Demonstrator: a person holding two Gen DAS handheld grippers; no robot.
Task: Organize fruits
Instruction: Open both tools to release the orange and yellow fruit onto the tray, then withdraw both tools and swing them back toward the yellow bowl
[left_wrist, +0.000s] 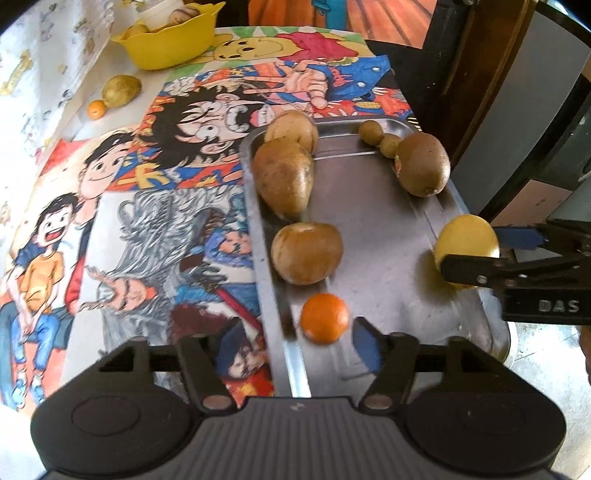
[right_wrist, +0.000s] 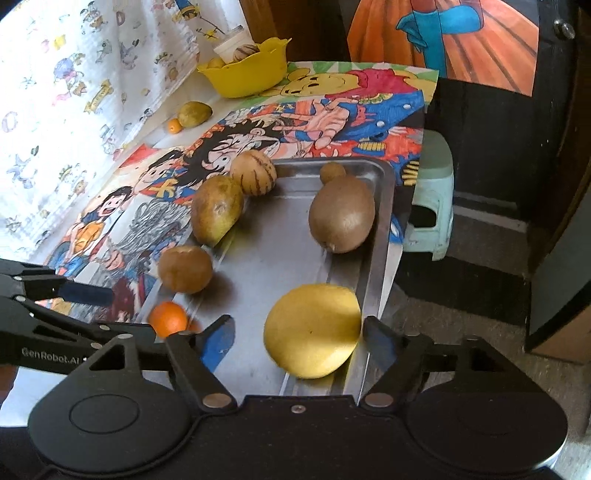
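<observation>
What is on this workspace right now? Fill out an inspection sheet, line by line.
Surface: table covered with cartoon drawings.
Job's things: metal tray holds brown fruits, an orange and a yellow fruit; yellow bowl at the back holds more fruit; a green fruit and small orange lie loose beside it.
Clutter: nothing seen.
Grippers: left gripper open, orange between its fingers; right gripper open around the yellow fruit.
Cables: nothing seen.
Surroundings: green stool, patterned curtain.
</observation>
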